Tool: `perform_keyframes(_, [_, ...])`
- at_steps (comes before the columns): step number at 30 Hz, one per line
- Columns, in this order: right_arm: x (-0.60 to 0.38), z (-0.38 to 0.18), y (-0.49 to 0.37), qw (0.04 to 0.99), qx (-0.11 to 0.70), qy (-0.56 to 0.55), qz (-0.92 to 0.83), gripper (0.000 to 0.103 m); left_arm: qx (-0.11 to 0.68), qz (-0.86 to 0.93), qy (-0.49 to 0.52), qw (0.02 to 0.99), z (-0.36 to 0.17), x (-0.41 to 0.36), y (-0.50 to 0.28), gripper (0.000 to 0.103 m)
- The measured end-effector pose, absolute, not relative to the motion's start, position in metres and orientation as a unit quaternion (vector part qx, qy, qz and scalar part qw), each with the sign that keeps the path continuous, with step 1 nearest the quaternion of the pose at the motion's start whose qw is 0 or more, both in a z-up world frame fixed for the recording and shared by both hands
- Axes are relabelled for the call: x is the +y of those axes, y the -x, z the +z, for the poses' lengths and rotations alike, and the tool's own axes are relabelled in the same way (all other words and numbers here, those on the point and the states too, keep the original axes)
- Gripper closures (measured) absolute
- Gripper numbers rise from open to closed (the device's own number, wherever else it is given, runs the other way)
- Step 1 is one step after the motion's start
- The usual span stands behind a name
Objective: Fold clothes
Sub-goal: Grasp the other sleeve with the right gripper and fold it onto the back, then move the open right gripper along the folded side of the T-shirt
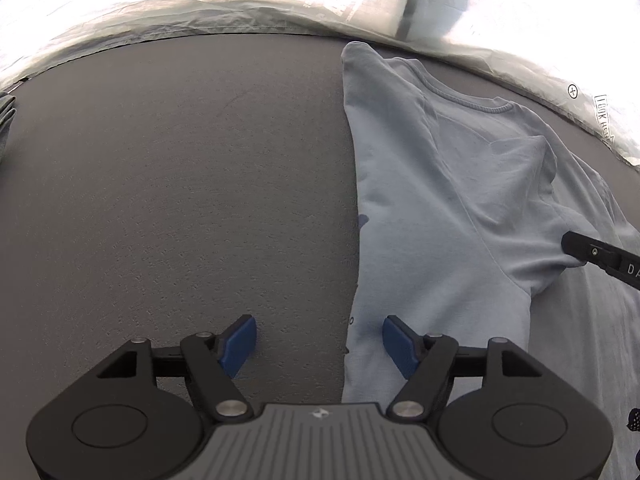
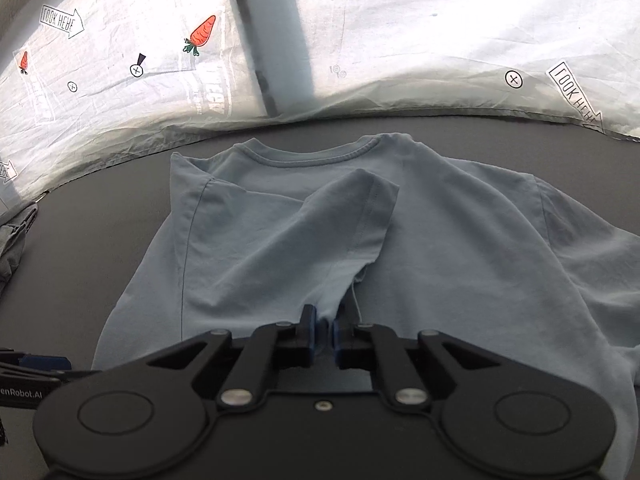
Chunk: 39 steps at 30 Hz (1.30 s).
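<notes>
A light blue T-shirt (image 2: 440, 240) lies on the dark grey table (image 1: 180, 180), collar toward the far edge, with its left side folded in over the body and one sleeve lying across the middle. In the right wrist view my right gripper (image 2: 325, 334) is shut on a pinch of the shirt's folded cloth. In the left wrist view the T-shirt (image 1: 460, 200) fills the right half. My left gripper (image 1: 319, 340) stands open, straddling the shirt's left folded edge, one blue pad over bare table, the other over cloth. The right gripper's finger (image 1: 600, 256) shows at the right edge.
A white sheet (image 2: 440, 40) printed with carrots and "look here" arrows hangs beyond the table's far edge, a grey post (image 2: 276, 32) behind it. A grey garment (image 2: 14, 240) lies at the table's left edge. Bare table spreads left of the shirt.
</notes>
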State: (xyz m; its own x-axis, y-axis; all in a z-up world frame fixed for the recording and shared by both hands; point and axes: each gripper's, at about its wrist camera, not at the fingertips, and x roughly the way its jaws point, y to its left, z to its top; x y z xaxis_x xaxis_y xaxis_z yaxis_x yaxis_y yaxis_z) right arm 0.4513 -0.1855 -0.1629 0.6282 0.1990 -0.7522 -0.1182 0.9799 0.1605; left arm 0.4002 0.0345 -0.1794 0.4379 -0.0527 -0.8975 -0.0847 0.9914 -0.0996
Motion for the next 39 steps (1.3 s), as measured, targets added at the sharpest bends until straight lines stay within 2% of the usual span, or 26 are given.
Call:
perform_keyframes(3, [-0.186,-0.172,-0.452,0.892,0.443,-0.046,0.075,0.091,0.533,-0.003,0.052,0.844,-0.183,0.028,-0.402,0.012])
perform_keyframes(5, [-0.186,-0.169,-0.453,0.888,0.452,-0.042,0.074,0.075,0.534,0.002,0.040,0.844,-0.183,0.024,-0.402,0.012])
perform_keyframes(13, [-0.204,-0.149,-0.414,0.884,0.456,-0.092,0.056,0.051,0.540,0.034,0.076,0.838,-0.169,0.038,-0.359,0.012])
perform_keyframes(20, [-0.199,-0.159,-0.340,0.864,0.490,-0.086,0.077,0.047,0.553,0.045,0.079,0.828,-0.168,0.036,-0.274,0.012])
perform_keyframes(27, [-0.178,-0.163,-0.277,0.852,0.505,-0.072,0.122,0.047,0.558,0.056,0.093,0.823,-0.170,0.037,-0.215,0.012])
perform_keyframes(32, [-0.165,-0.166,-0.235,0.843,0.512,-0.062,0.153,0.055,0.563,0.055,0.089,0.820,-0.171,0.035,-0.179,0.011])
perform_keyframes(39, [-0.157,-0.163,-0.199,0.835,0.512,-0.085,0.179,0.059,0.576,0.042,0.057,0.814,-0.173,0.026,-0.151,0.011])
